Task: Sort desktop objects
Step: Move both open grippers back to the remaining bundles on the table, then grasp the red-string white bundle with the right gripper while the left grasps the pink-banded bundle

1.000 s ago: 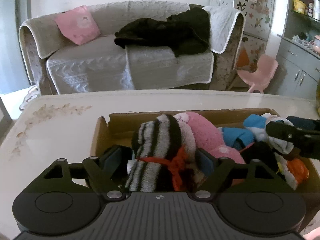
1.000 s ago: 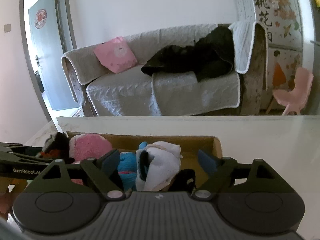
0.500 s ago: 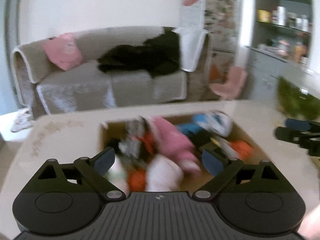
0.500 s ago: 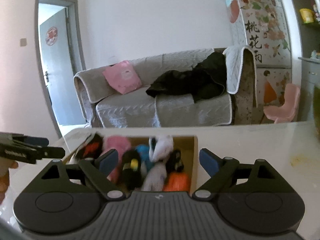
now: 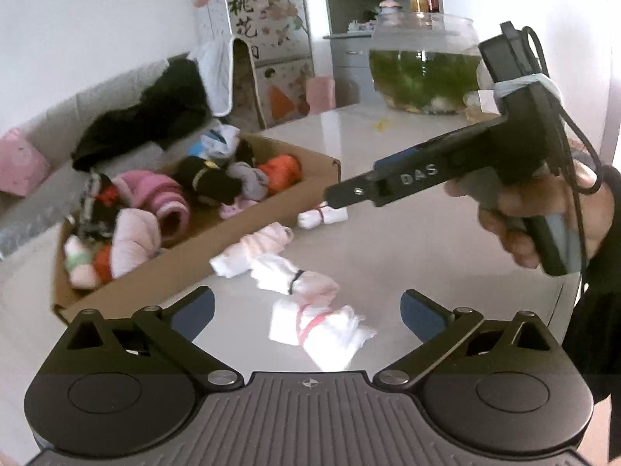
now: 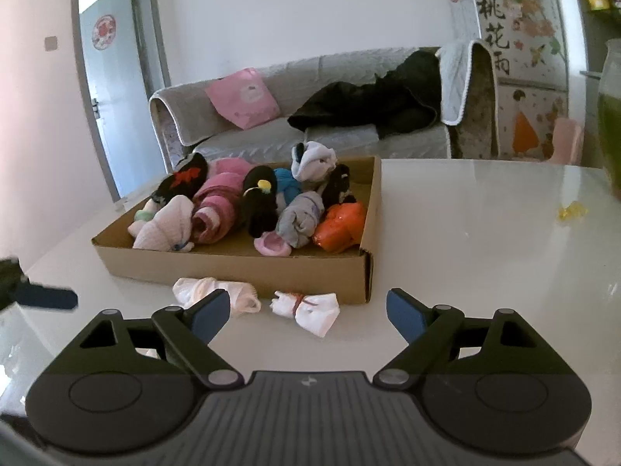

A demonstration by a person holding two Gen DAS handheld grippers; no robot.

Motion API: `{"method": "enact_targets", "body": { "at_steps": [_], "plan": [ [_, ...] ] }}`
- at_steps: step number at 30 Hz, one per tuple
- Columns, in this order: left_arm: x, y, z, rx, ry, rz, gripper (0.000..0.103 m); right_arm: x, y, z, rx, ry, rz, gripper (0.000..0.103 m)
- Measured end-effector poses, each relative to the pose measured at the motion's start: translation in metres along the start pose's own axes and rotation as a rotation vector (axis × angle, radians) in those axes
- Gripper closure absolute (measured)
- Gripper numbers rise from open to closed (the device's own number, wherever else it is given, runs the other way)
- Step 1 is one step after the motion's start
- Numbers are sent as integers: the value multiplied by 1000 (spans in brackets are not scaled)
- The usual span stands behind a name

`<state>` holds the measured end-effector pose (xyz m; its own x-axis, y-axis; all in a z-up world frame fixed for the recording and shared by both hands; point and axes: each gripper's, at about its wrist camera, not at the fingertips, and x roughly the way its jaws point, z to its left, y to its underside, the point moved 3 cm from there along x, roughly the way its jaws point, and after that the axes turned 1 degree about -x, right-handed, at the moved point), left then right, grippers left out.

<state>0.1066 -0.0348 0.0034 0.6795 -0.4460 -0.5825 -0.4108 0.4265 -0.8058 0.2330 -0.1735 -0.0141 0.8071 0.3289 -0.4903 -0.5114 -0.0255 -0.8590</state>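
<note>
- grey couch (image 6: 295, 132) across the back of the room, pink cushion (image 6: 242, 98) on its left side
- black jacket (image 6: 372, 106) dumped over the couch seat, right of the cushion
- glass fishbowl (image 5: 425, 66) with green water sitting on the table (image 5: 407, 240), upper right
- flowery fridge (image 6: 512, 58) far right, open doorway (image 6: 112, 89) upper left
- little pink chair (image 5: 320, 93) near the fridge

white table (image 6: 465, 233), cardboard box (image 6: 233, 268), sock bundles (image 6: 306, 308)

The fish bowl (image 6: 611, 116) is cut off by the right wrist view's edge. The left claw (image 6: 42, 297) is blurred and cropped there. One white bundle (image 6: 215, 295) is partly hidden behind a finger.
</note>
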Motion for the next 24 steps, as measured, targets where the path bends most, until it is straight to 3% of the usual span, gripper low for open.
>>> {"method": "enact_targets", "body": {
  "at_steps": [4, 10, 14, 18, 22, 24],
  "plan": [
    [16, 3, 10, -73, 50, 35, 0, 19, -3, 2, 11, 16, 31, 17],
    [34, 7, 17, -97, 55, 84, 1, 48, 0, 11, 9, 42, 80, 18],
    [43, 13, 19, -124, 89, 129, 4, 54, 6, 15, 20, 59, 93, 21],
    [44, 17, 17, -106, 84, 118, 3, 48, 17, 18, 10, 77, 102, 24],
    [42, 19, 15, -92, 90, 114, 4, 37, 24, 24, -3, 94, 100, 28],
    [43, 19, 14, -91, 89, 114, 4, 35, 26, 24, -7, 106, 96, 40]
  ]
}}
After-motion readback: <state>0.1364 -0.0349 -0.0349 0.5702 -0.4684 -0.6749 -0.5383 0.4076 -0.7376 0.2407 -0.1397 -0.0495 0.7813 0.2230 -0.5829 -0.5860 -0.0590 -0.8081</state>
